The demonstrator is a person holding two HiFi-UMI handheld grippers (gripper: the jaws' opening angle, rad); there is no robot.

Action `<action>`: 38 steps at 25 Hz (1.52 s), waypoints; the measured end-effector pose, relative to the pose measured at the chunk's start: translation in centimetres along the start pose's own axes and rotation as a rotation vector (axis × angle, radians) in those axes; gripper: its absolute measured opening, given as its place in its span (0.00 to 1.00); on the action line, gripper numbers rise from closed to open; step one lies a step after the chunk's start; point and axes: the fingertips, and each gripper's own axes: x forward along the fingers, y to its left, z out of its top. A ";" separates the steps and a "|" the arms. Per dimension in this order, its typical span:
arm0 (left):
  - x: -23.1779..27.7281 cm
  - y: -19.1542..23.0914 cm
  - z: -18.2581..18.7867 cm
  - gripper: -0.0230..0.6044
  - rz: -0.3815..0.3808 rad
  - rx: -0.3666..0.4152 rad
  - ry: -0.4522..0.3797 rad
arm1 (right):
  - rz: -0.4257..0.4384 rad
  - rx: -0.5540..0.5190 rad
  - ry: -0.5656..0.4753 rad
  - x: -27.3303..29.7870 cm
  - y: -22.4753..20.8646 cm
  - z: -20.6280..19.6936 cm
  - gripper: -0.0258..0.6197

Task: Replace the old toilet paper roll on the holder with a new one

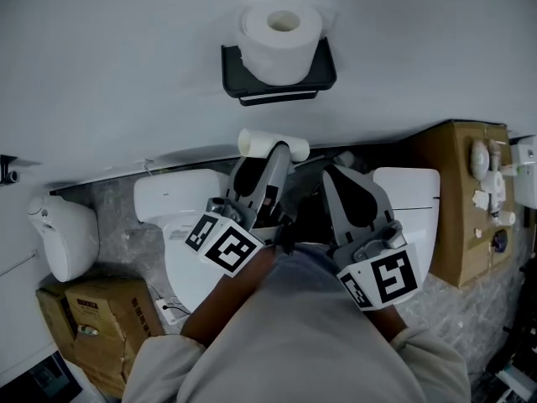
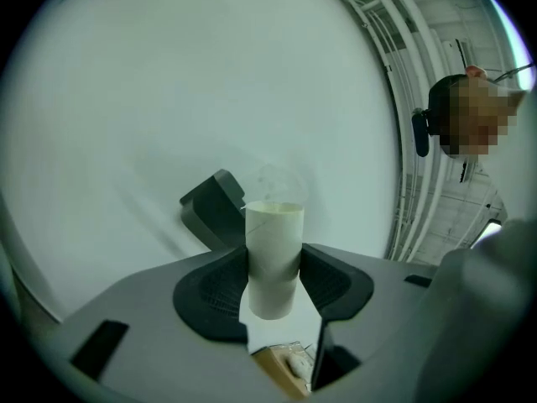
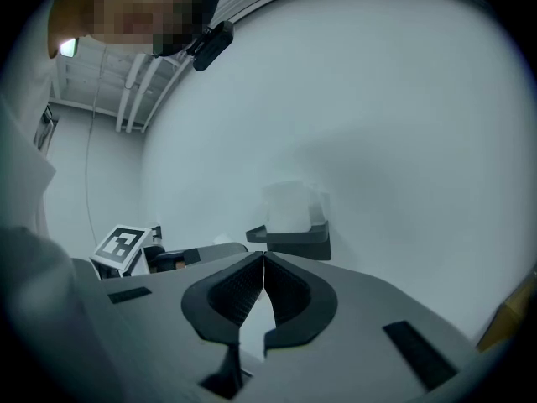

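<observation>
A full white toilet paper roll [image 1: 280,40] stands on end in the black wall holder [image 1: 277,81], high in the head view. Below it, my left gripper [image 1: 277,154] is shut on an empty cardboard tube [image 1: 260,143], which lies across the jaws. In the left gripper view the tube [image 2: 273,254] stands upright between the black pads [image 2: 220,288], with the holder [image 2: 214,208] behind it on the wall. My right gripper [image 1: 336,170] is beside the left one, shut and empty. In its own view the right gripper [image 3: 264,263] points toward the holder [image 3: 294,240] and the blurred roll [image 3: 289,204].
A white toilet [image 1: 180,208] sits under the grippers against the wall, with a second white fixture [image 1: 411,200] to its right. A white bin [image 1: 67,238] and cardboard boxes [image 1: 92,317] are at the left. A tall cardboard box [image 1: 457,191] with small items stands at the right.
</observation>
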 end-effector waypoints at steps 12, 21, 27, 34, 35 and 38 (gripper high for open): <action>-0.9 -0.7 2.6 0.34 -0.013 0.041 -0.008 | 0.016 0.019 -0.041 1.1 1.2 0.7 0.06; -0.9 -1.8 2.9 0.34 -0.083 0.025 -0.028 | 0.003 0.020 -0.035 0.9 1.0 0.5 0.06; -0.9 -1.7 2.7 0.34 -0.087 0.038 -0.020 | 0.001 0.016 -0.029 1.1 0.9 0.3 0.06; -1.7 -0.8 4.2 0.34 -0.076 0.098 -0.030 | -0.014 -0.031 -0.025 2.6 1.7 1.2 0.06; -1.7 -0.8 4.2 0.34 -0.073 0.100 -0.033 | -0.016 -0.052 -0.026 2.8 1.4 1.6 0.06; -1.6 -0.8 4.1 0.34 -0.065 0.101 -0.045 | -0.032 -0.116 -0.043 4.2 0.3 3.4 0.07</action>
